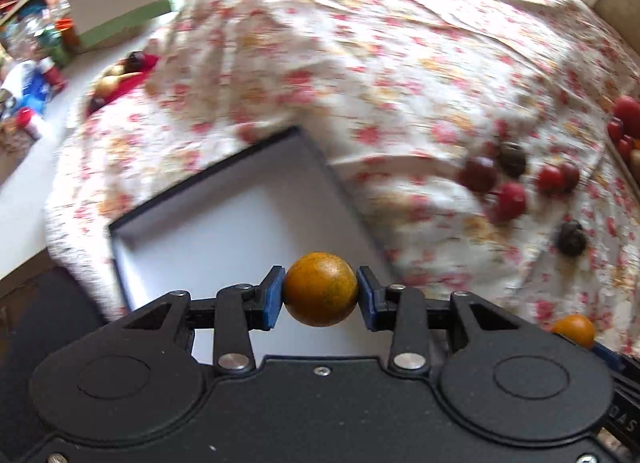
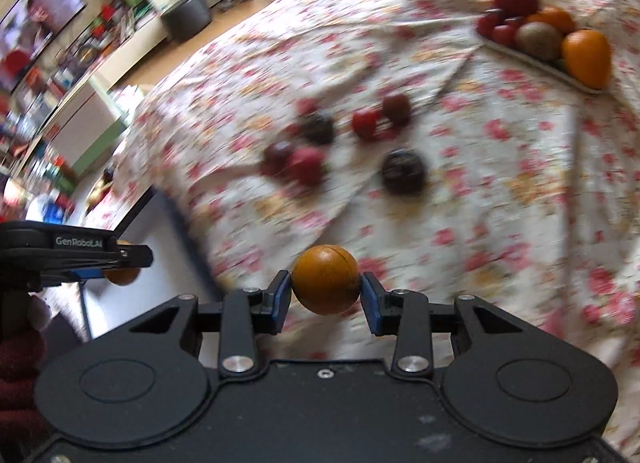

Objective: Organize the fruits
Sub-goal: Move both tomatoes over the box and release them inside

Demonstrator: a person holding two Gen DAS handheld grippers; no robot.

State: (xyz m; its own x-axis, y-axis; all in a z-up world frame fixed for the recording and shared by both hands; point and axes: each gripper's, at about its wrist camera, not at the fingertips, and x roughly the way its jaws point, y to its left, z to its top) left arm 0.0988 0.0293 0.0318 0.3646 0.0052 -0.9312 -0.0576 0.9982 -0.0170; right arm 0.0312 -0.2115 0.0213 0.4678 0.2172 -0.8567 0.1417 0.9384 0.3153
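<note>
Left wrist view: we see our left gripper (image 1: 320, 295) clamped on an orange fruit (image 1: 321, 289), both blue pads pressed against its sides. The fruit hangs above the near edge of an open dark-rimmed box (image 1: 224, 215) with a pale inside, which lies on a floral cloth (image 1: 360, 63). To the right on the cloth lies a loose cluster of red fruits (image 1: 508, 199) and two dark round fruits (image 1: 572, 239), blurred. At the far right edge we catch part of a tray of fruit (image 1: 624, 123). Low on the right, a second orange fruit (image 1: 574, 330) shows beside a blue pad of the other gripper.

Right wrist view: our right gripper (image 2: 326, 295) grips its own orange fruit (image 2: 325, 285), the pads tight on both sides, over the floral cloth (image 2: 480, 223). On the left we see the left gripper (image 2: 120, 263) side-on, its fruit partly hidden, above the box (image 2: 160, 263). Ahead lie the red fruits (image 2: 308, 165) and a dark fruit (image 2: 403, 172). At upper right the tray (image 2: 540, 63) holds red, brown and orange fruit.
</note>
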